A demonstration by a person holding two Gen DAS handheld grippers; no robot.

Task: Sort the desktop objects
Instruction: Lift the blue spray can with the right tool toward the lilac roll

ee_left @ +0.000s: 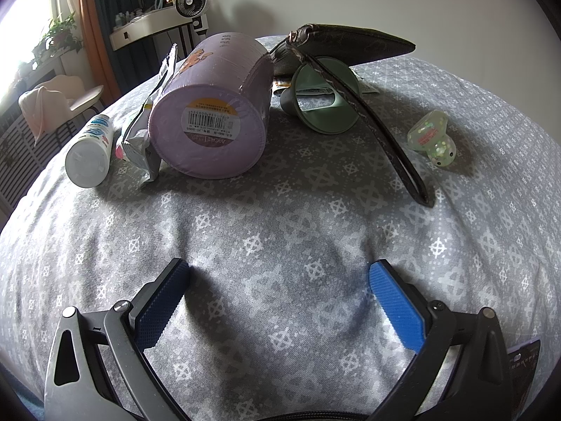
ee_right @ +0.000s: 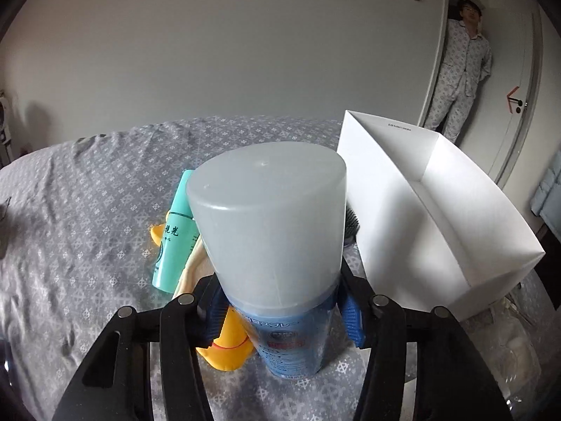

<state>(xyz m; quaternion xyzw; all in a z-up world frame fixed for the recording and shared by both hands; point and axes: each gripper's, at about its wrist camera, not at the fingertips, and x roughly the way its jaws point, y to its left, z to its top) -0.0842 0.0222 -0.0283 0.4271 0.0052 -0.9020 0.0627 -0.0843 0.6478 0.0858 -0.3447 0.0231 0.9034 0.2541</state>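
Note:
In the left wrist view my left gripper (ee_left: 278,287) is open and empty, low over the grey patterned bedcover (ee_left: 280,231). Beyond it lie a purple cylinder tub (ee_left: 210,112) on its side, a small white bottle (ee_left: 91,151), a foil packet (ee_left: 147,115), a green funnel-shaped cup (ee_left: 326,101), a dark pouch (ee_left: 343,49) with a strap, and a glittery green toy (ee_left: 433,138). In the right wrist view my right gripper (ee_right: 284,305) is shut on a blue spray can (ee_right: 280,256) with a frosted cap, held upright above the cover.
An open white box (ee_right: 438,217) stands right of the can. A teal bottle (ee_right: 175,235), a yellow toy (ee_right: 228,347) and a dark brush (ee_right: 352,224) lie behind and under the can. A person stands in the doorway (ee_right: 463,66). A shelf with a fan (ee_left: 189,0) stands beyond the bed.

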